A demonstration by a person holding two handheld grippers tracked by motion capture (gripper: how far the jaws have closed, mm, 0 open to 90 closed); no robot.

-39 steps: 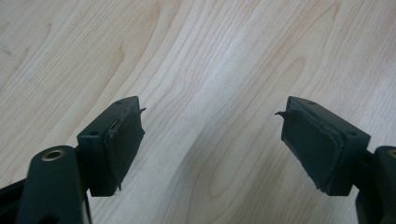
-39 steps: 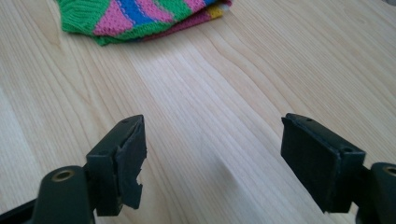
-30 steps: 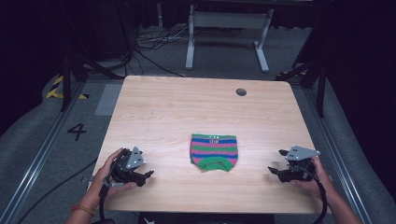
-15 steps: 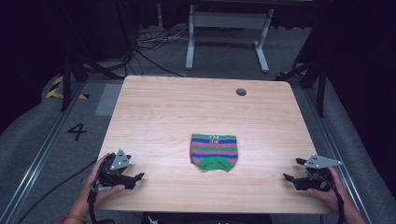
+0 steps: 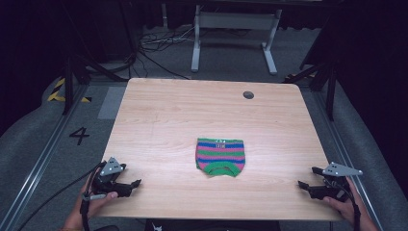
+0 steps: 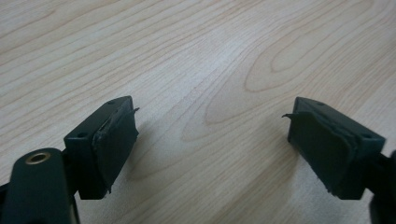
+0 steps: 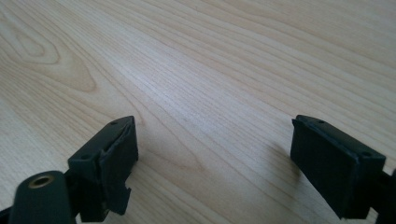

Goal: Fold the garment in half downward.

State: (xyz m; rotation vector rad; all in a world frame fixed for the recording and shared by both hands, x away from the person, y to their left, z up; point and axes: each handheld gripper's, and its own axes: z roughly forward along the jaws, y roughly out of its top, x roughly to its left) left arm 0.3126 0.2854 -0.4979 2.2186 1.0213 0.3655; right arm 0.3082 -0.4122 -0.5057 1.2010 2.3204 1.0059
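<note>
striped knit garment [image 5: 220, 156] lies folded flat near the middle of the bench [image 5: 173, 115], touched by nothing. left gripper [image 5: 126, 185] and right gripper [image 5: 308, 179] sit well apart at the near corners, jaws spread and empty, likely parked clear of the cloth.

Left gripper [image 6: 212, 140] with black fingers [image 6: 112, 144] spread wide, nothing between them, above pale wood-grain table [image 6: 196, 56]

Matt pale wood table [image 5: 168, 115]; striped knitted cloth [image 5: 220, 157].
</note>
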